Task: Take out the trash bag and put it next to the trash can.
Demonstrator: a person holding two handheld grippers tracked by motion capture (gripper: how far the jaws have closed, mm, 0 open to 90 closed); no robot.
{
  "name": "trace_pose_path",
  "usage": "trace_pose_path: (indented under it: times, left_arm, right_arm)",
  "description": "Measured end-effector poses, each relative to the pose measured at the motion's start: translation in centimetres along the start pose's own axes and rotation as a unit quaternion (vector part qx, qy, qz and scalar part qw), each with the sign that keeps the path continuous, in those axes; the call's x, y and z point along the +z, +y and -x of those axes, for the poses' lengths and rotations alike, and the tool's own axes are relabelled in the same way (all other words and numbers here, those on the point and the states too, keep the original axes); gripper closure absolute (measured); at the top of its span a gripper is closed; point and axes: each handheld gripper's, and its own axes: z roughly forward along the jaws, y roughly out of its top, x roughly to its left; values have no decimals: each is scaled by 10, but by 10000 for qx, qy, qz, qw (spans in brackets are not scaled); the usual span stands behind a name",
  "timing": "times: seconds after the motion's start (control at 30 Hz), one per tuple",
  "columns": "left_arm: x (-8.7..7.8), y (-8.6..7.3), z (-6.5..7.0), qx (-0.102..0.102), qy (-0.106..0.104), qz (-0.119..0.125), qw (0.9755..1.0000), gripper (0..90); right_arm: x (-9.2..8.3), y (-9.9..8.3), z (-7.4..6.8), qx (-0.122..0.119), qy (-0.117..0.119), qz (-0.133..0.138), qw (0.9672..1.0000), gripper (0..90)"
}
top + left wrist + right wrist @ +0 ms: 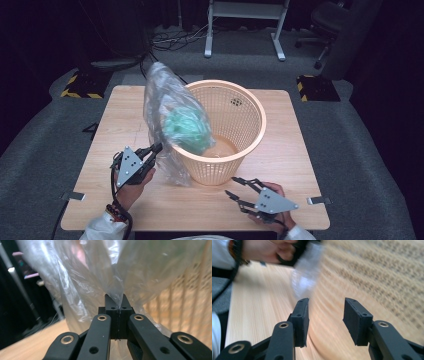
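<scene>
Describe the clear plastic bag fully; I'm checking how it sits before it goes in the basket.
The clear plastic bag is thin, crinkled film with something green bunched inside. It stands tall, leaning over the near-left rim of the orange basket, its lower end on the table beside the basket's wall. The left gripper is shut on a fold of its film, low on the left side.

The basket [227, 135] and the plastic bag [167, 120] draped over its left rim block the table's [280, 200] middle. Bare wood lies open along the near edge and both sides.

High view above the near table edge [200, 210], gripper views close, level, sharing the basket [235, 115].
</scene>
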Motion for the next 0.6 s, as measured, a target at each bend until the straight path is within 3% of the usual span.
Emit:
trace_pose_path:
  times: [0.03, 0.1, 0.17, 0.23, 0.3, 0.37, 0.4, 0.43, 0.47, 0.53, 0.6]
  left_arm:
    - [-1, -3, -4, 7, 1, -158, 9999, 897]
    - [-6, -9, -13, 6, 73, -365, 9993, 897]
    - [-10, -18, -23, -185, 71, -643, 9977, 897]
    - [-13, -27, -30, -244, 222, -834, 9960, 896]
    - [-10, -35, -35, -242, 210, -1294, 9911, 896]
    - [-6, -44, -40, -371, -7, -1696, 9848, 890]
    - [-3, -49, -42, -501, -77, -1859, 9813, 804]
    - [-2, -53, -43, -633, -57, -1996, 9778, 614]
    - [-1, -57, -45, -806, -167, -2086, 9745, 460]
    - [-3, -60, -47, -949, -390, -2086, 9726, 311]
    - [-7, -59, -47, -907, -500, -1942, 9755, 270]
  right_arm:
    - [-7, -6, 6, 120, -101, -221, 9996, 520]
    - [-19, -18, 20, 298, -380, -789, 9957, 497]
    - [-29, -34, 35, 622, -555, -1208, 9892, 491]
    - [-37, -49, 49, 1087, -618, -1499, 9808, 461]
    - [-44, -59, 57, 1223, -778, -1701, 9747, 461]
    - [-47, -65, 62, 1407, -659, -1831, 9707, 446]
    - [-47, -67, 63, 1384, -705, -1884, 9697, 427]
    - [-47, -69, 63, 1390, -731, -1940, 9683, 410]
    - [-47, -71, 64, 1473, -703, -2035, 9654, 391]
    - [-47, -75, 66, 1547, -633, -2082, 9637, 365]
    - [-47, -77, 66, 1588, -650, -2124, 9620, 326]
